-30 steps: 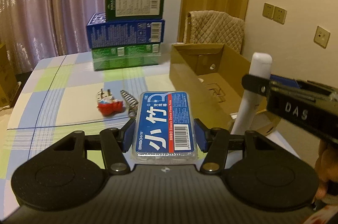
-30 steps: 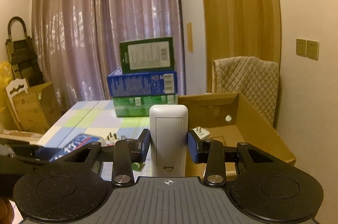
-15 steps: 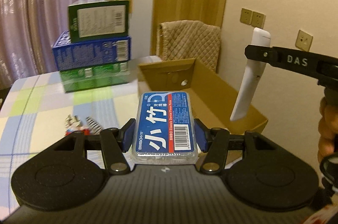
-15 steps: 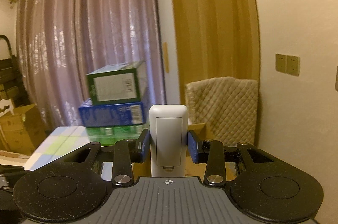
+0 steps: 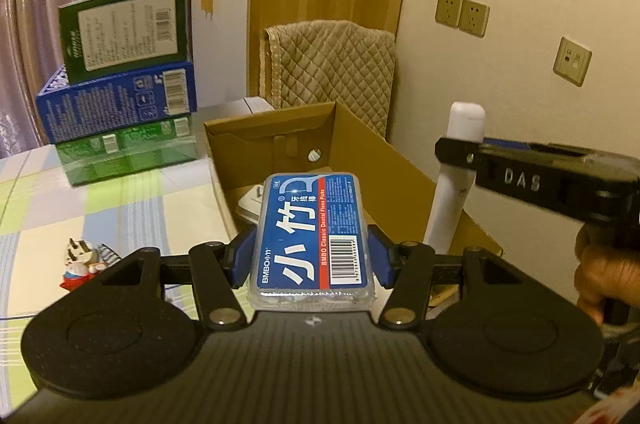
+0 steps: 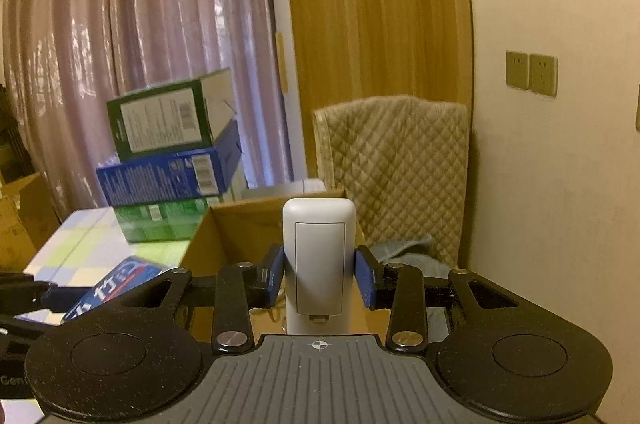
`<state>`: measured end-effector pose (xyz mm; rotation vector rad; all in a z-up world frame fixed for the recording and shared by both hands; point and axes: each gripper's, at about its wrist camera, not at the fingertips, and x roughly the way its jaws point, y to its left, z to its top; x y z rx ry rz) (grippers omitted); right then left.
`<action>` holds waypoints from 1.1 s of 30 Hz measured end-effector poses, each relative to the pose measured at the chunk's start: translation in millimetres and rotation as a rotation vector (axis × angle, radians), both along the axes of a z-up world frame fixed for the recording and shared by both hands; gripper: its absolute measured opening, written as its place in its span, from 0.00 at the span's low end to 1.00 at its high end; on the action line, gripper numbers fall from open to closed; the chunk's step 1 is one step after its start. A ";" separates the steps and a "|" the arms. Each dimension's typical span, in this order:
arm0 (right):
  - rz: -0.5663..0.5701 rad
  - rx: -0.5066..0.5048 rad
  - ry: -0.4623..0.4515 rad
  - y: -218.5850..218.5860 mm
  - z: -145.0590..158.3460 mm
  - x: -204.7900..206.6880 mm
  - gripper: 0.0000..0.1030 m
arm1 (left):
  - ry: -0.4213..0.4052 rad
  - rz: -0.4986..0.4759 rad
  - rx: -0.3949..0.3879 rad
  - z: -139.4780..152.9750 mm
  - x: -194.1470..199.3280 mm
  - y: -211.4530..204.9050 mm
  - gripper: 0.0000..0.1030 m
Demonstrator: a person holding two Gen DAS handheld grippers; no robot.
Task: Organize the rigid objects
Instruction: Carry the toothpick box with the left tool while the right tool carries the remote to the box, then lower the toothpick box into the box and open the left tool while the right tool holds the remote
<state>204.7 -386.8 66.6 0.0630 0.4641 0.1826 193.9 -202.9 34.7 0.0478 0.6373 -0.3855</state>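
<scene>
- The left gripper [image 5: 311,256] is clamped on a floss-pick box [image 5: 311,236], its blue pads [image 5: 243,256] pressing the two long sides.
- The box's long axis runs straight forward along the fingers, label side up, with the barcode end nearer the camera and the far end over the open cardboard box [image 5: 404,159].
- The right gripper [image 6: 319,278] grips a white remote [image 6: 319,260] by its narrow sides; the remote stands nearly upright, rounded end up, its flat panel (likely a battery cover) facing the camera.
- From the left wrist view the same remote [image 5: 456,179] leans slightly, top tilted right, held above the cardboard box's right-hand wall, with a hand [image 5: 604,272] on the gripper's handle.
- The cardboard box sits on a checked tablecloth [image 5: 120,207]; a white item [image 5: 250,203] lies inside it.
- Left of it stands a stack of three cartons [image 5: 124,91], green, blue and dark green on top.
- A small red-and-white toy [image 5: 82,264] lies on the cloth near the left gripper.
</scene>
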 end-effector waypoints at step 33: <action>0.017 -0.039 0.108 1.0 -42.5 12.0 0.34 | 0.067 0.027 -0.023 -26.0 21.1 -5.0 0.51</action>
